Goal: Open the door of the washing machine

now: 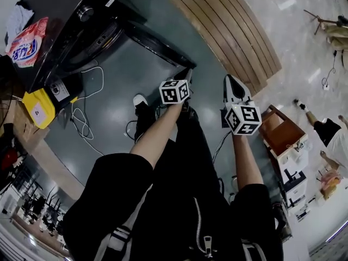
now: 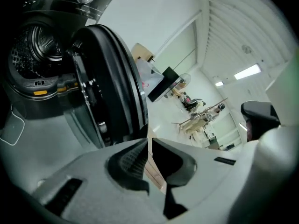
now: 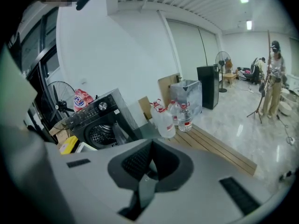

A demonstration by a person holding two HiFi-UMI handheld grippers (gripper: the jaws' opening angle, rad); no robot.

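Note:
The black washing machine [image 1: 81, 31] lies at the upper left of the head view. Its round door [image 1: 157, 45] is swung wide open and the drum [image 2: 37, 41] shows. In the left gripper view the door [image 2: 112, 73] stands edge-on just ahead of my left gripper [image 2: 148, 141], whose pads are a narrow slit apart with nothing between them. That left gripper [image 1: 186, 78] hovers close to the door's free edge without touching it. My right gripper [image 1: 231, 80] is off to the right, away from the machine [image 3: 100, 120]. The right gripper [image 3: 151, 146] is shut and empty.
On the machine lies a detergent bag [image 1: 24, 42]. A yellow object [image 1: 38, 109] and loose cables [image 1: 81, 118] are on the floor beside it. A wooden slat platform [image 1: 228, 26] carries water bottles [image 3: 163, 118]. A wooden crate [image 1: 283, 132] sits at the right. A person [image 3: 273, 78] stands far off.

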